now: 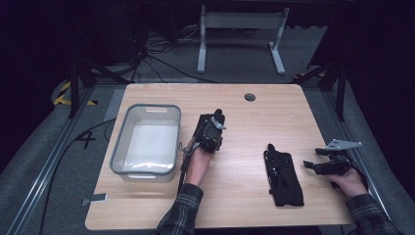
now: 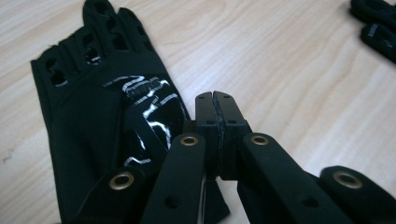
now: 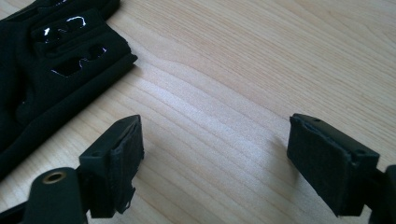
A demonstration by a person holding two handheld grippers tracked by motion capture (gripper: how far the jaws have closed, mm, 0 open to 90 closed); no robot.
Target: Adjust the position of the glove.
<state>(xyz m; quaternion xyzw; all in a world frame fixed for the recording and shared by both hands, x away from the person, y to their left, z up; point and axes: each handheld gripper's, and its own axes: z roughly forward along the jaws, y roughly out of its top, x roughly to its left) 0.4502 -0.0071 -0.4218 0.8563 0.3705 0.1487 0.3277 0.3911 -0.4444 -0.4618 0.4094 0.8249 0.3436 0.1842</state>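
Glove (image 2: 93,116) print silver, unreadable

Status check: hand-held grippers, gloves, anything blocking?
Left hand-held gripper shut, apparently pinching first glove at its edge. Right hand-held gripper open over bare table, beside second glove. Bin close by, nothing between.

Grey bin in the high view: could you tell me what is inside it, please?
Nothing shows on the grey bin's pale floor; its near wall and rim cover the closest strip.
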